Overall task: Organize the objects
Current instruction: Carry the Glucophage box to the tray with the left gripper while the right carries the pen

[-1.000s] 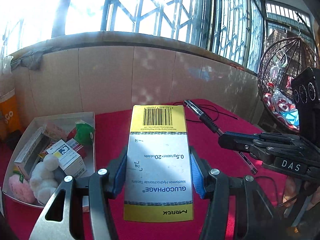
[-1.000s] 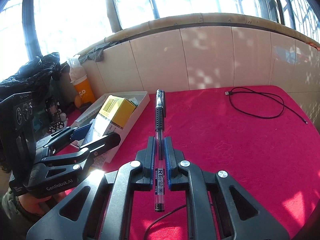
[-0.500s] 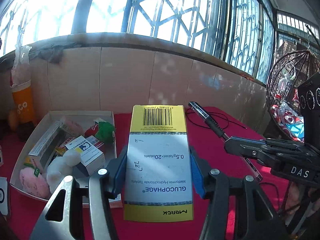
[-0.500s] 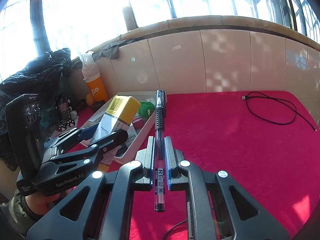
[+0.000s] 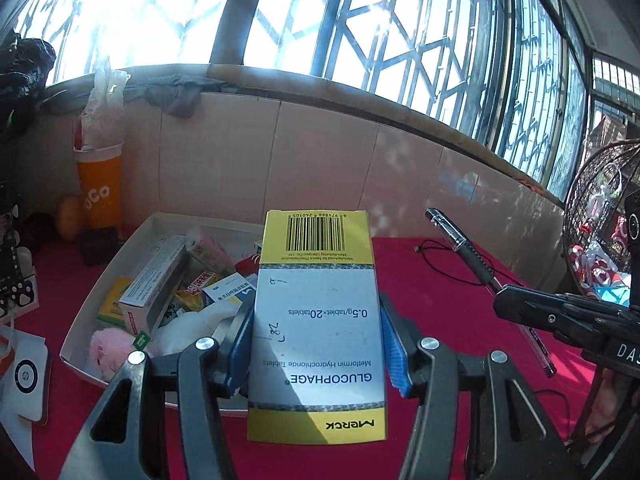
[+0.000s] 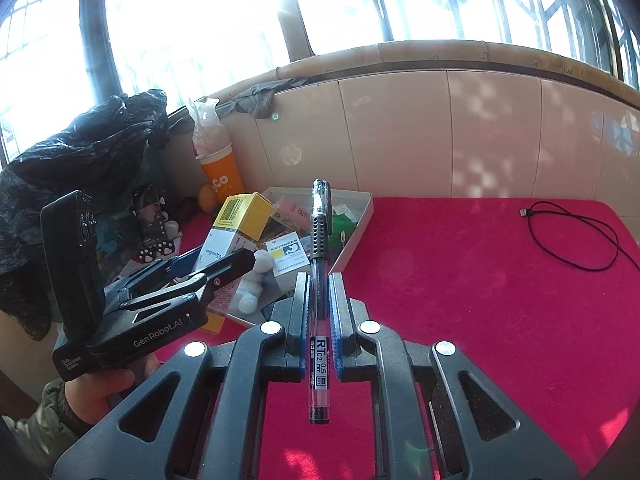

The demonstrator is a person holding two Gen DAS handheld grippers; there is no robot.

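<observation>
The left claw (image 5: 316,344) is clamped on a yellow-and-white medicine box (image 5: 318,320), its blue pads pressed against the box's two long sides, barcode end pointing away from the hand. The right claw (image 6: 319,312) is shut tight on a black gel pen (image 6: 319,264), which runs lengthwise between the pads with its capped end sticking out forward. Taking the white tray (image 6: 360,220) as the landmark: the medicine box is held above the tray's near edge, and the pen's cap hangs over the tray's right-hand side. Inside the tray lie smaller cartons, a pink plush (image 5: 106,354) and a white plush (image 6: 254,280). Behind the tray, against the tiled wall, stands an orange cup (image 5: 100,192). Well to the right of the tray a black cable (image 6: 576,240) curls on the red surface (image 6: 480,300).
</observation>
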